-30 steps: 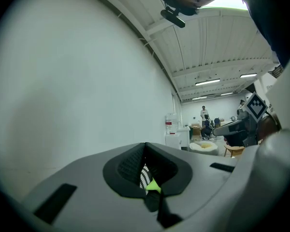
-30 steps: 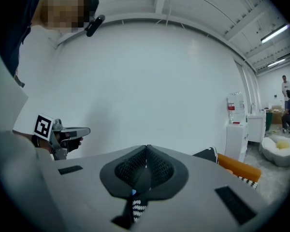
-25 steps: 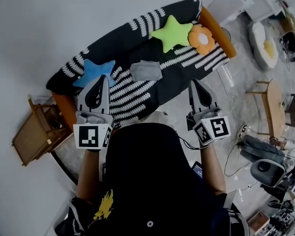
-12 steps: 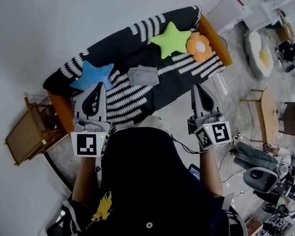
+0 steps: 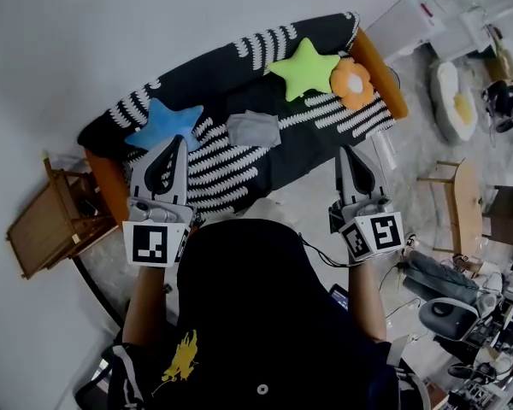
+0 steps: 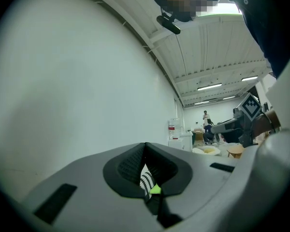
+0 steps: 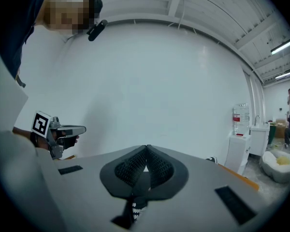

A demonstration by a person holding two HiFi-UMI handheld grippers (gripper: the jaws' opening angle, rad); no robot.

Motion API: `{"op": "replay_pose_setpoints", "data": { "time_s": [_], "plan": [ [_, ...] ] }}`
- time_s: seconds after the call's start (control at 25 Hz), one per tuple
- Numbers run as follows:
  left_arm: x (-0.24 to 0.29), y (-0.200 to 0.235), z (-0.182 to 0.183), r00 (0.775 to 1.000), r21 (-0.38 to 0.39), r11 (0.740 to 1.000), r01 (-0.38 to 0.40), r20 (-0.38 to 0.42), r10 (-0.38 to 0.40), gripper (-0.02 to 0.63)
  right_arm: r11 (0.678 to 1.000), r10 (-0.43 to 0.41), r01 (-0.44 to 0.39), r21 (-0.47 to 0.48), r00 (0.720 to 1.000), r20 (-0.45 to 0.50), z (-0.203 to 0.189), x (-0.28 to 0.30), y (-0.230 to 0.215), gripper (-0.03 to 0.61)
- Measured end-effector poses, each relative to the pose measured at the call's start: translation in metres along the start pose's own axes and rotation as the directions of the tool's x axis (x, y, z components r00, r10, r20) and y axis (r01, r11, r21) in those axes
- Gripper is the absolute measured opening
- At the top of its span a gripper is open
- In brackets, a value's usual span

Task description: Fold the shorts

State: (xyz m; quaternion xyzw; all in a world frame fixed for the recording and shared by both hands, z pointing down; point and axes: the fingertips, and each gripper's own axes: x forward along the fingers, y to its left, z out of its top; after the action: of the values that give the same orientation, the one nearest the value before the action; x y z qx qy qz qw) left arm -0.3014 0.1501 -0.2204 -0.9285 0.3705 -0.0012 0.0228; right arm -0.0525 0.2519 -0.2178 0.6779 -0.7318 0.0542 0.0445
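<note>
Just 1 pair of shorts [image 5: 253,129] to tell of. Plain light grey, with no print or pattern to be made out. Lying low and flattish as a compact, roughly rectangular bundle rather than spread wide, softly creased, edges uneven. Resting on the black-and-white striped cover of the sofa [image 5: 231,178], about the middle of the seat. Set between the blue star cushion [image 5: 162,124] at the left and the green star cushion [image 5: 305,68] at the upper right, touching neither. Visible in the head view only, too small there to tell waistband from legs.
</note>
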Motion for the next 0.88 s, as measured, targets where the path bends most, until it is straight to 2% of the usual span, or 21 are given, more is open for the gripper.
{"op": "replay_pose_setpoints", "data": {
  "time_s": [0.2, 0.88],
  "plan": [
    [0.002, 0.001, 0.0, 1.0, -0.014, 1.0, -0.013, 0.004, 0.013, 0.014, 1.0, 0.007, -0.007, -0.017, 1.0, 0.01, 0.004, 0.002, 0.003, 0.015],
    [0.006, -0.012, 0.0, 1.0, -0.026, 0.999, 0.024, -0.002, -0.024, 0.014, 1.0, 0.015, -0.015, -0.028, 1.0, 0.016, 0.008, -0.009, 0.008, 0.015]
  ]
}}
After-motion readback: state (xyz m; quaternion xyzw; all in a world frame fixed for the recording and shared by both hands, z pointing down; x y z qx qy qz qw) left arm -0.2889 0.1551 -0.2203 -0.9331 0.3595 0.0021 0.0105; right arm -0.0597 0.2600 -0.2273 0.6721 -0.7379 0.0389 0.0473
